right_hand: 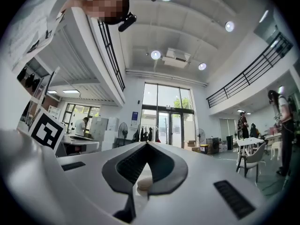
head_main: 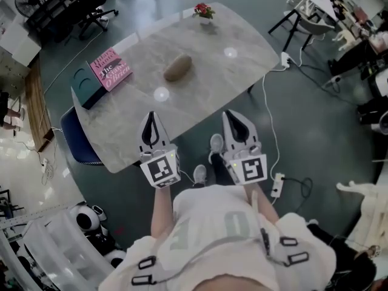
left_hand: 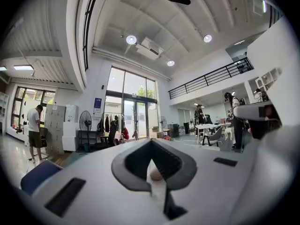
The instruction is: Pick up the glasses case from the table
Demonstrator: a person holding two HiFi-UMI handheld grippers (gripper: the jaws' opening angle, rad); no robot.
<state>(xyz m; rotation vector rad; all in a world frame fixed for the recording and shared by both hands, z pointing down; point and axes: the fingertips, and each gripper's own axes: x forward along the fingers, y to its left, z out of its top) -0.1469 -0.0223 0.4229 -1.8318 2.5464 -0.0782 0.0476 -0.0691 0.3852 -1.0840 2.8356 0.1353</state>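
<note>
A brown oval glasses case (head_main: 177, 68) lies alone near the middle of a pale marble table (head_main: 209, 86), in the upper centre of the head view. To its left, near the table's left corner, is a pink book (head_main: 110, 71) lying on a dark one. A small pot of red flowers (head_main: 204, 11) stands at the table's far edge, at the top of the frame. A blue chair (head_main: 76, 139) is tucked in at the table's lower left side.

Below the case, at the table's near edge and well apart from it, the left gripper (head_main: 151, 115) and the right gripper (head_main: 233, 114) point up the frame side by side. Each gripper view shows its jaws pressed together at the tips, left (left_hand: 151, 142) and right (right_hand: 146, 144), gripping nothing.
</note>
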